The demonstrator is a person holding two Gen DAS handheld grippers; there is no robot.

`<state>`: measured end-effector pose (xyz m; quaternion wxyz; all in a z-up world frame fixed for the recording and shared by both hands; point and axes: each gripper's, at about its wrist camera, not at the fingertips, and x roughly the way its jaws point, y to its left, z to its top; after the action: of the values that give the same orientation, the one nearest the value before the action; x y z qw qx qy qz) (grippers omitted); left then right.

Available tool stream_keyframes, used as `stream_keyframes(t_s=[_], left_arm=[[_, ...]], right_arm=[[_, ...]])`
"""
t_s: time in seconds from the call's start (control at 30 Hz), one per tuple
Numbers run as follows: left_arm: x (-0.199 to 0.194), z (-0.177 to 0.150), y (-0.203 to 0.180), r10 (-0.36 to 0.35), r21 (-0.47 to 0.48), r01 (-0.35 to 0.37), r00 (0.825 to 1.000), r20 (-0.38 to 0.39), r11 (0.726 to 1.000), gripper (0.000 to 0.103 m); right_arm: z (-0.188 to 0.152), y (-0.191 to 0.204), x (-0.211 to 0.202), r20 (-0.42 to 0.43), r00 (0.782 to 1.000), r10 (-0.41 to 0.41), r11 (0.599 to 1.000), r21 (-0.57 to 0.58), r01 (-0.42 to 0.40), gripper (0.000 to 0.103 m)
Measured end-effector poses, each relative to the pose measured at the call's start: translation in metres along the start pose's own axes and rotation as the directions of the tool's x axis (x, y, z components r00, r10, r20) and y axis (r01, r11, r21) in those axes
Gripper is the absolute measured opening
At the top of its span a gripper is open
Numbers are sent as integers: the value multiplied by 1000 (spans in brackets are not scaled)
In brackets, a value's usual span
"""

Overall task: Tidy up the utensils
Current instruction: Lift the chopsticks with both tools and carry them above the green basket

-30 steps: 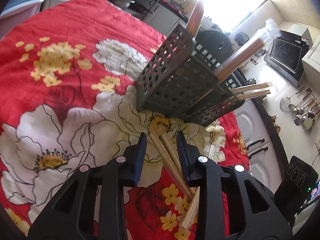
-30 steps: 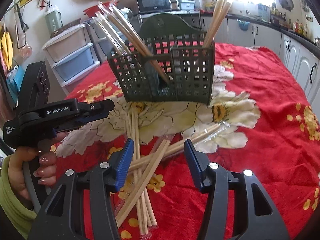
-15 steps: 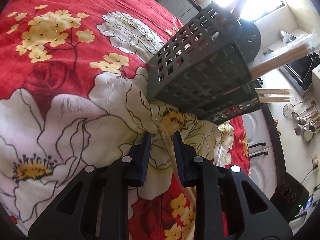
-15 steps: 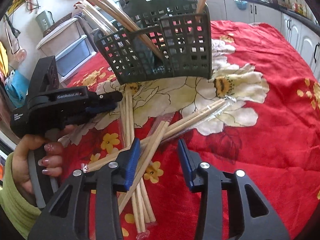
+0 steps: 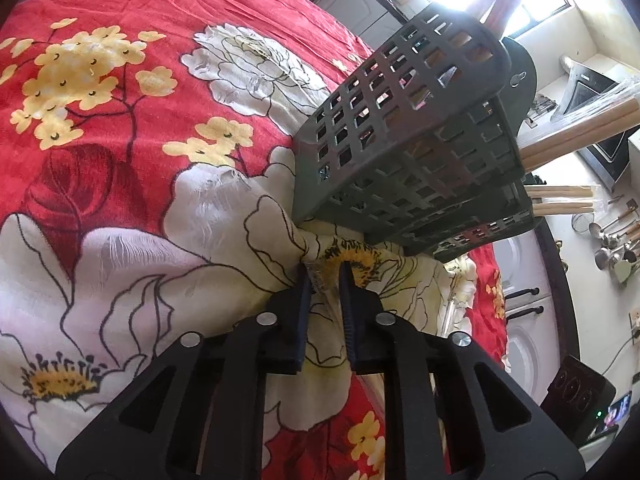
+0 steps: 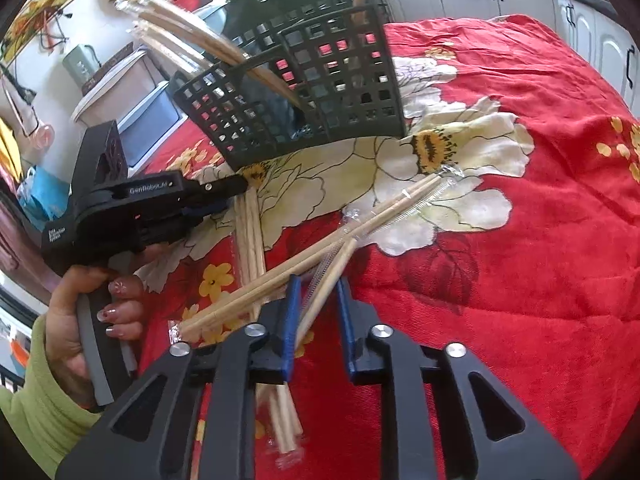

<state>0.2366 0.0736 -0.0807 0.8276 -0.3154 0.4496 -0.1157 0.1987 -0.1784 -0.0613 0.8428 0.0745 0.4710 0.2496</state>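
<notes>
On the red floral tablecloth (image 6: 520, 260), the right gripper (image 6: 316, 280) has just been closing and now pinches a wrapped chopstick pair (image 6: 332, 272). At its ten o'clock, the left gripper (image 5: 325, 276) has likewise been closing, its jaws nearly together on the tips of another pair (image 6: 250, 232). The dark green utensil basket (image 6: 312, 92) stands at twelve o'clock, chopsticks inside.
</notes>
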Motion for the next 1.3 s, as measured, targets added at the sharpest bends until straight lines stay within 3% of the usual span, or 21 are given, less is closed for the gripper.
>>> stream_keyframes(t_s=[0.2, 0.6, 0.97, 1.3], left_arm=[[0, 1, 4, -17, 0, 17, 1000, 0, 1000, 8], [-17, -3, 28, -181, -98, 181, 983, 8, 979, 2], [-82, -3, 8, -186, -1, 189, 966, 182, 982, 2], [-142, 5, -9, -178, 77, 161, 920, 348, 984, 2]], right_arm=[[1, -6, -6, 22, 1000, -1, 999, 40, 0, 12], [5, -6, -16, 70, 998, 3, 999, 42, -6, 8], [11, 5, -39, 159, 987, 18, 1000, -6, -17, 6], [30, 18, -63, 232, 972, 31, 999, -47, -21, 6]])
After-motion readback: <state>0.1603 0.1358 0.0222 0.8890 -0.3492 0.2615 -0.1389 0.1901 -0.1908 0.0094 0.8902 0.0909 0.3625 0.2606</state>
